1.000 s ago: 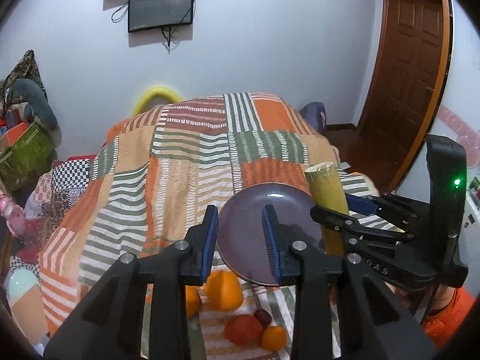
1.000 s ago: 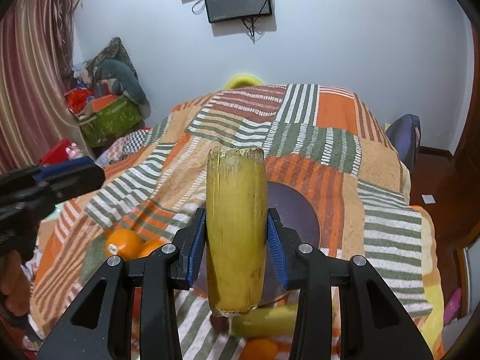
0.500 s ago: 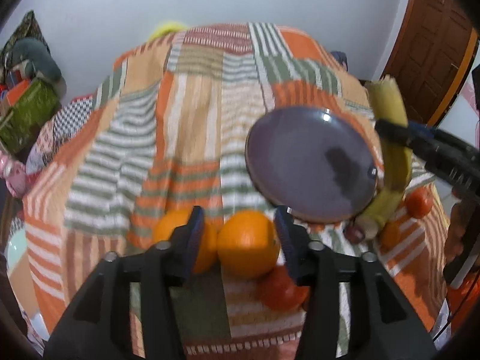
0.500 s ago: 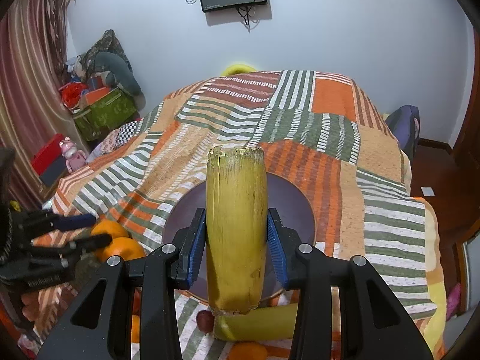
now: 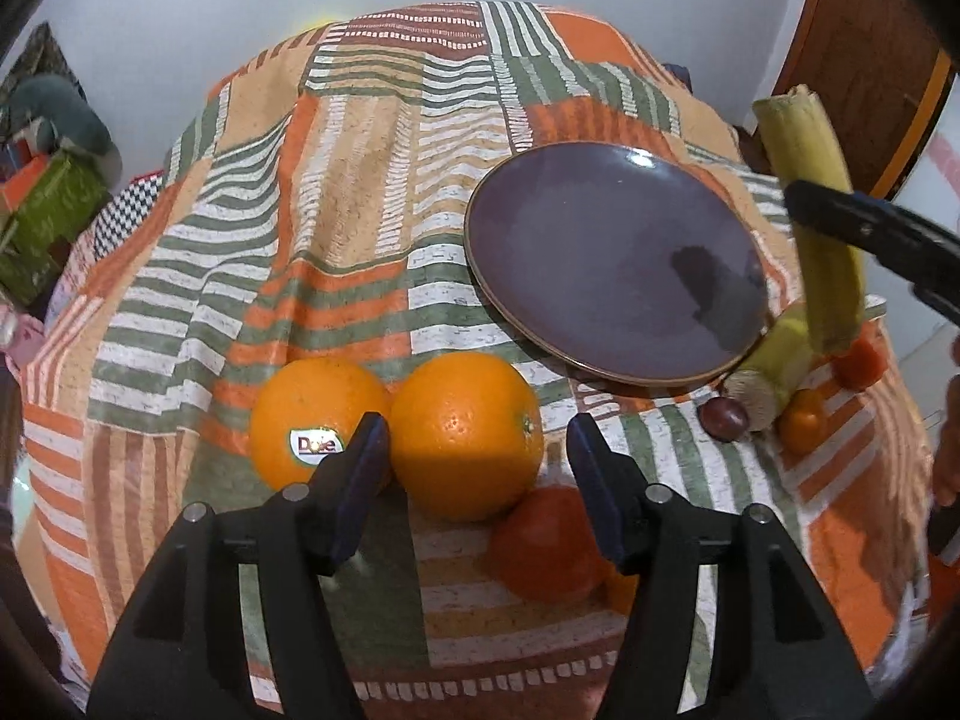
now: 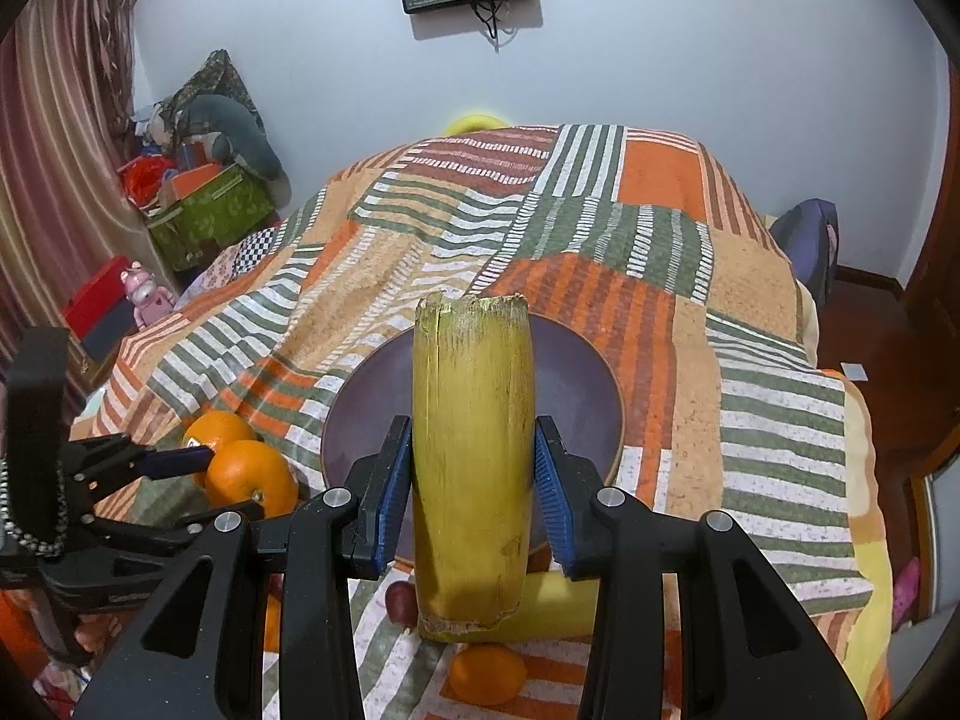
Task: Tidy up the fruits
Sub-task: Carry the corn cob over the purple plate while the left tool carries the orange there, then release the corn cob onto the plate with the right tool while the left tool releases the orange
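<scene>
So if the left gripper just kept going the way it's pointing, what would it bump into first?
Most likely the orange without the sticker. The left gripper has just been opening, and that orange sits between its fingers, untouched as far as I can tell. Its left finger might graze the stickered orange beside it.

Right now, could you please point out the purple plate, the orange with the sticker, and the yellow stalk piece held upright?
Purple plate (image 5: 600, 252): left wrist view, bare centre.
Stickered orange (image 5: 312, 402): left wrist view, upper skin.
Yellow stalk piece (image 6: 474, 420): right wrist view, mid-length.
</scene>
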{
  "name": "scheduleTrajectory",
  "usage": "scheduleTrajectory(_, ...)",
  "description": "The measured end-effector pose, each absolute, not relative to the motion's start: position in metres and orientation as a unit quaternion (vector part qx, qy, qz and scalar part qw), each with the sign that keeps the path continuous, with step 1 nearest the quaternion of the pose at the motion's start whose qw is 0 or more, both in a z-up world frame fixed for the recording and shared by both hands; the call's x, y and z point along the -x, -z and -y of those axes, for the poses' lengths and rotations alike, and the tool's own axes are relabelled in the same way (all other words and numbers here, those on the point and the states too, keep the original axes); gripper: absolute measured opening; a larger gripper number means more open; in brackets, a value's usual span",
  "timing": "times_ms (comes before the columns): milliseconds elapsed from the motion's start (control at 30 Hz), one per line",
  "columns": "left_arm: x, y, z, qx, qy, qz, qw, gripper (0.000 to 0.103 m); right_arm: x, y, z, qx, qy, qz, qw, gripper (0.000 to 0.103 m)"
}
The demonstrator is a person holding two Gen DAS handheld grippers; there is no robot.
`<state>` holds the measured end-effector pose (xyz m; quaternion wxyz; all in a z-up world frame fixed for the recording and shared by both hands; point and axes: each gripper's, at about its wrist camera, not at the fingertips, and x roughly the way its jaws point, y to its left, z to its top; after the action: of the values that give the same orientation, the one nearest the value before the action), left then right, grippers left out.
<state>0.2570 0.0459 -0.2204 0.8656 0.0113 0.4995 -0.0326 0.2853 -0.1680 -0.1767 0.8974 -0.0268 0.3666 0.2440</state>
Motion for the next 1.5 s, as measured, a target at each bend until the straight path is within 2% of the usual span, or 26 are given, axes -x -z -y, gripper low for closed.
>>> scheduleTrajectory(100, -0.266, 0.226, -0.041, -0.023, 0.023, -0.501, 0.865, 0.067, -0.282, 0.178, 0.168, 0.025, -0.248, -0.367, 0.896, 0.036)
scheduleTrajectory(200, -0.271, 0.231, -0.03, -0.058, 0.006, -0.493, 0.868, 0.068, -0.281, 0.18, 0.168, 0.023, -0.251, -0.37, 0.894, 0.036)
scheduleTrajectory(300, -0.271, 0.234, -0.025, -0.094, -0.011, -0.481, 0.872, 0.061, -0.28, 0.181, 0.17, 0.019, -0.254, -0.372, 0.893, 0.036)
scheduleTrajectory(533, -0.276, 0.223, -0.039, -0.036, 0.009, -0.498, 0.866, 0.059, -0.282, 0.18, 0.175, 0.012, -0.253, -0.37, 0.894, 0.036)
scheduleTrajectory(867, -0.289, 0.185, -0.028, -0.018, 0.038, -0.454, 0.89, 0.059, -0.303, 0.184, 0.159, 0.014, -0.253, -0.377, 0.891, 0.036)
scheduleTrajectory(1500, -0.351, 0.221, -0.02, -0.006, 0.057, -0.49, 0.87, 0.059, -0.356, 0.216, 0.133, 0.032, -0.252, -0.442, 0.86, 0.036)
